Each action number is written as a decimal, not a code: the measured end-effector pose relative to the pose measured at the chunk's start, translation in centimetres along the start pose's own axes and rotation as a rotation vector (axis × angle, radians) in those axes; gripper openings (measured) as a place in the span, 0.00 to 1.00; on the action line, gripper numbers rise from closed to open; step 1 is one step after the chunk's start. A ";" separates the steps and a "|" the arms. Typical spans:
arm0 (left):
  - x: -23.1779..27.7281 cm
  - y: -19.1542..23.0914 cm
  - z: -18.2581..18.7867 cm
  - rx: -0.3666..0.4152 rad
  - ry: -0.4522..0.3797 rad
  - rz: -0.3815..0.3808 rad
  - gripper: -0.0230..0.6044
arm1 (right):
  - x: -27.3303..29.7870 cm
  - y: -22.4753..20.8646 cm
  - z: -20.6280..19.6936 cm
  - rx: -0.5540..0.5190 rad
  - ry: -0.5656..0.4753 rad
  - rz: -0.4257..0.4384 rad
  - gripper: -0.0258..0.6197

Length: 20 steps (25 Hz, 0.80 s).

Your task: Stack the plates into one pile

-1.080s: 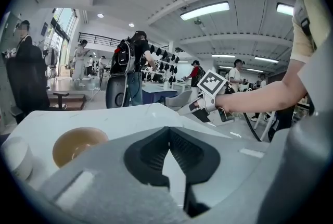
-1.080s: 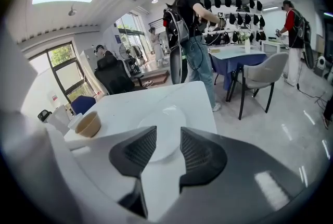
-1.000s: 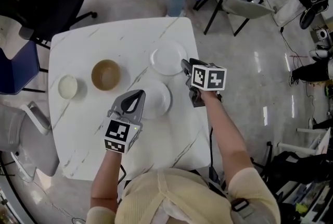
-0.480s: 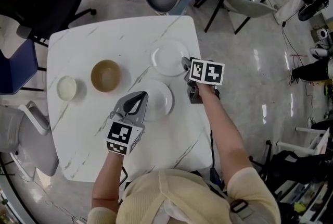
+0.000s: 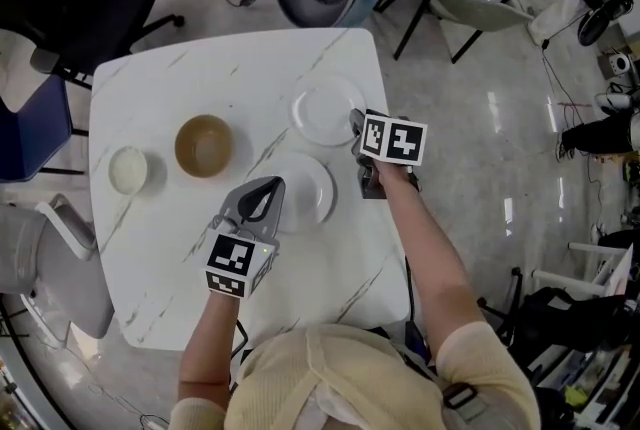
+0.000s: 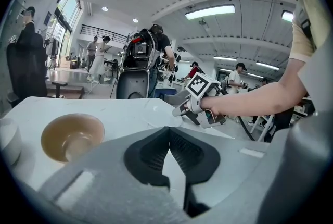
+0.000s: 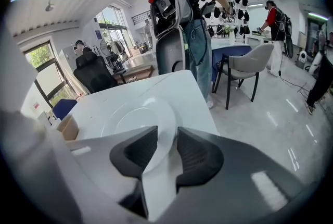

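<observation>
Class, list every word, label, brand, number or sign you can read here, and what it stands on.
None can be read.
Left marker cube: black-and-white square pattern, no letters.
Right marker cube: same kind of pattern, no letters.
Far plate, near plate, table: no print visible.

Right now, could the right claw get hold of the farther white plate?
Probably yes. The right claw straddles the rim of the farther white plate. Its jaws stand apart and have just been closing, with nothing between them but that rim, so the way looks free.
</observation>
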<state>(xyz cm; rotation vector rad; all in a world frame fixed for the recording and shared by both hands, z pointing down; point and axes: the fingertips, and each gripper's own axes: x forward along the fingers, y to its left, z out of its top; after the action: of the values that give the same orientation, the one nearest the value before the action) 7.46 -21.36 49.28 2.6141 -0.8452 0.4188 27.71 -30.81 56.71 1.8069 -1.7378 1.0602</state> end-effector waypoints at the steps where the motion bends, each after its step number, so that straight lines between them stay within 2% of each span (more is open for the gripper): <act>1: 0.0 0.0 0.0 0.000 0.001 0.001 0.04 | 0.0 0.0 0.0 0.003 -0.006 -0.001 0.23; 11: -0.9 0.8 0.3 0.005 -0.001 0.032 0.04 | -0.1 -0.5 -0.1 0.081 -0.022 0.011 0.19; 20: -2.0 1.2 0.3 0.006 -0.006 0.067 0.04 | -2.2 0.2 0.9 0.124 -0.109 0.045 0.14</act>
<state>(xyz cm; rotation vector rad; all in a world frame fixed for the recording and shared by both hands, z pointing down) 5.24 -21.36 48.56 2.5996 -0.9369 0.4324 27.91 -30.11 54.43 1.9418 -1.8201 1.1295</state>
